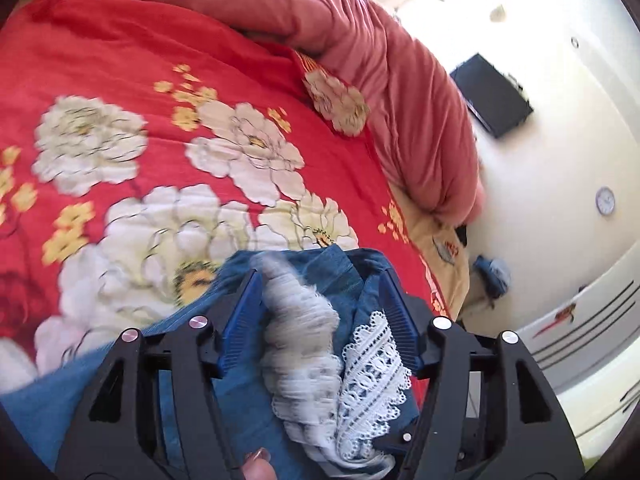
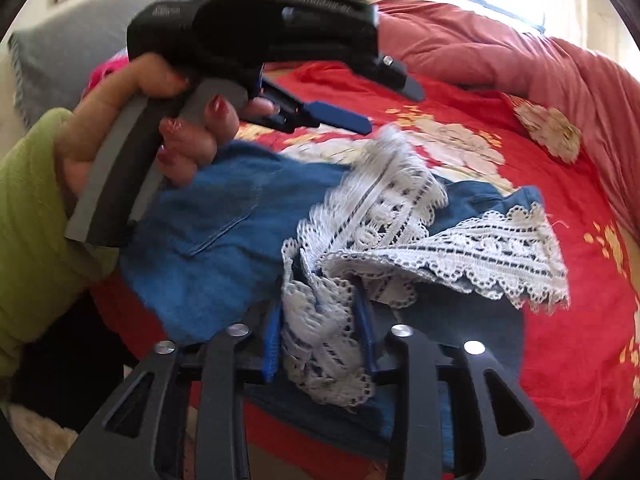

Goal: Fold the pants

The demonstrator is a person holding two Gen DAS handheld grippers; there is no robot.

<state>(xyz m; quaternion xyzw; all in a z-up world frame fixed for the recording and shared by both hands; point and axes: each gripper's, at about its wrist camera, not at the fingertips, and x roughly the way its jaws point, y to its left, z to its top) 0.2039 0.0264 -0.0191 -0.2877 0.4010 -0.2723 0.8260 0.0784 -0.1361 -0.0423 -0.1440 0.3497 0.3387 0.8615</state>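
Left tool [image 1: 318, 280] parted, pants [image 1: 248, 396] between, unpinched

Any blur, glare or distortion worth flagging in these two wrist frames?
Left wrist: lace hem between the fingers smeared by motion, window corner blown out, fisheye bends the bedspread. Right wrist: left gripper and lace blurred, window glare at the top.

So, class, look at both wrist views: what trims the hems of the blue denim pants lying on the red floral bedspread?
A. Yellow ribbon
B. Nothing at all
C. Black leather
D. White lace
D: bands of white openwork lace edge the hems of the blue denim pants on the red floral bedspread.
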